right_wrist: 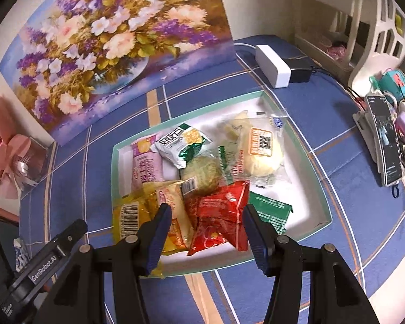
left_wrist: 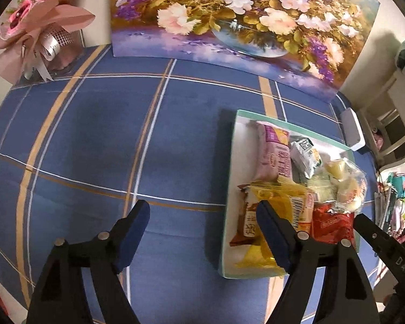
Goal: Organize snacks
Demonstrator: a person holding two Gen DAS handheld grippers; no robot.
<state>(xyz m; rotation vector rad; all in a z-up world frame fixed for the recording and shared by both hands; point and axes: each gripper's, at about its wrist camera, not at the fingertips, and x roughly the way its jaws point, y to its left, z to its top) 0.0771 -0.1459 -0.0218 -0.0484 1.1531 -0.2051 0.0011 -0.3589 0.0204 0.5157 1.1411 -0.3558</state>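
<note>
Item: snacks, heaped in tray (right_wrist: 307,140) on tabletop. Left gripper (left_wrist: 202,232) wide open, empty, left of tray. Right gripper (right_wrist: 206,229) parted, empty, above red packet (right_wrist: 218,210); I lower squarely.

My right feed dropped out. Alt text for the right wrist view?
Open right gripper hovers over a red snack packet in a shallow white tray with a teal rim, crowded with yellow, pink and green packets, on a blue plaid tablecloth.

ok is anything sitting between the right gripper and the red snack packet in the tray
Nothing visible. The right gripper hangs open just above the red packet, which lies on top of the pile in the tray, uncovered.
</note>
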